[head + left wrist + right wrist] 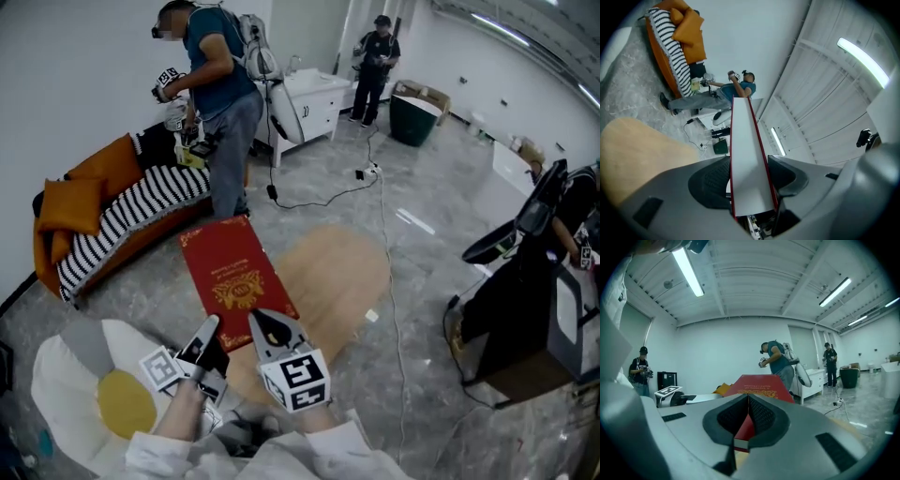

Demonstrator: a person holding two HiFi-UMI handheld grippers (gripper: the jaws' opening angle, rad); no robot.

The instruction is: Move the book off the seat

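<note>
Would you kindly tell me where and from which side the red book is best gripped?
By its near edge, from the holder's side, one pad on each cover. The red book is a thin flat slab, so only across its thickness does it fit the jaws; the left gripper and right gripper both clamp it that way.

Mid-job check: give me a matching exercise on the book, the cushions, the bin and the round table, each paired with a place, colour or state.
Things:
1. book
2. cushions
3. bin
4. round table

Descriptions:
A. orange, on the striped sofa
B. dark green
C. light wood, partly under the book
D. clamped by the left gripper and the right gripper

Pairs: 1-D, 2-A, 3-B, 4-C.
</note>
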